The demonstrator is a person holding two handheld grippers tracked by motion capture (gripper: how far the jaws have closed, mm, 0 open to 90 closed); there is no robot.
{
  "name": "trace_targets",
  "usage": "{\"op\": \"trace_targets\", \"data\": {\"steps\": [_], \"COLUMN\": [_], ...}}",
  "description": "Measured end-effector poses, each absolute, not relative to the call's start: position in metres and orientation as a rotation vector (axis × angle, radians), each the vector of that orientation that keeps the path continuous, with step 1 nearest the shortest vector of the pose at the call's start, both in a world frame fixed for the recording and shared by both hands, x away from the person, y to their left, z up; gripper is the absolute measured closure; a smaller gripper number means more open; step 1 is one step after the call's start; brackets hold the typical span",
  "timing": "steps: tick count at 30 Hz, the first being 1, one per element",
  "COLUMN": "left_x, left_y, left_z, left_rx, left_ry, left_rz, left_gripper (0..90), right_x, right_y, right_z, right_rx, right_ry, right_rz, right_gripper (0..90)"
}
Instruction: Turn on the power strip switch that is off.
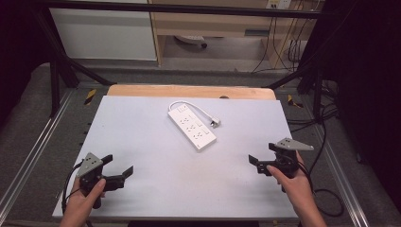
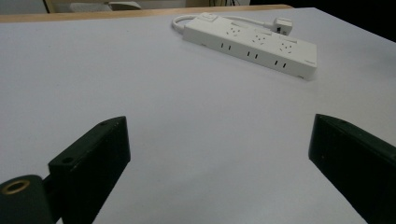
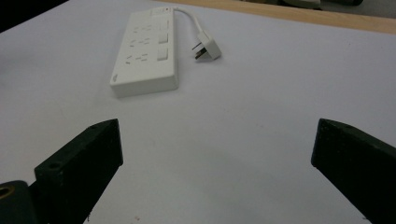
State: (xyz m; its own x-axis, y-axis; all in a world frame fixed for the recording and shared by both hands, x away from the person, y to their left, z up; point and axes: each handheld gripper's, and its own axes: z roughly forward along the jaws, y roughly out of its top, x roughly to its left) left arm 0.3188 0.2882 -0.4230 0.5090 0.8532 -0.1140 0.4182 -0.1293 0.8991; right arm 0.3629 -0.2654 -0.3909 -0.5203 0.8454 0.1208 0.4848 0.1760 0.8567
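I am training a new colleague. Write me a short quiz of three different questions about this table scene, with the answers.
1. True or false: the left claw is shut on the power strip.
2. Multiple choice: the plug of the power strip lies A) on the white table beside the strip, B) in the right claw, C) on the floor.
3. What colour is the cable of the strip?

Key: 1. False, both claws are open and apart from the strip. 2. A. 3. White.
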Motion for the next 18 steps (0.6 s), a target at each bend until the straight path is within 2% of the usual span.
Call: {"op": "trace_targets", "data": {"steps": [18], "left_x": [0.319], "left_y": [0.289], "left_z": [-0.423], "left_rx": [1.747], "left_ry": [1.076], "left_rz": [0.545], "left_gripper": [5.6], "right_x": [0.378], "right_y": [-0.25], "right_z": [-0.365], "right_rx": [1.209], "right_ry": [2.07], "right_rz": [1.334], "right_gripper": [3.7]}}
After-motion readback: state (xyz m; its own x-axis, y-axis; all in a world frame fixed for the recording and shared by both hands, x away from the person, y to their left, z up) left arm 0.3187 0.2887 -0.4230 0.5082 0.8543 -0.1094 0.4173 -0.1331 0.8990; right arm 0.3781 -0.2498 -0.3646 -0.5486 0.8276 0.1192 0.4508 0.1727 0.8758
